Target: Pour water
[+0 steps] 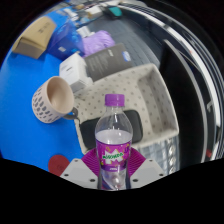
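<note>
Gripper (113,172) clamped on clear plastic bottle with purple cap (114,135), held upright. Pouring not begun; next, tilt toward beige patterned mug (53,100) lying nearby.

A blue table (25,85) bears a tipped patterned cup (52,100).

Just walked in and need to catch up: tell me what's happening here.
A handheld gripper has a clear plastic water bottle with a purple cap and purple label upright between its jaws, which appear closed on its lower part. The cap is on, so no pouring has begun. Just ahead and to one side, a beige patterned mug lies tipped on the blue surface, its opening facing the bottle. A grey tray sits beyond the bottle.
</note>
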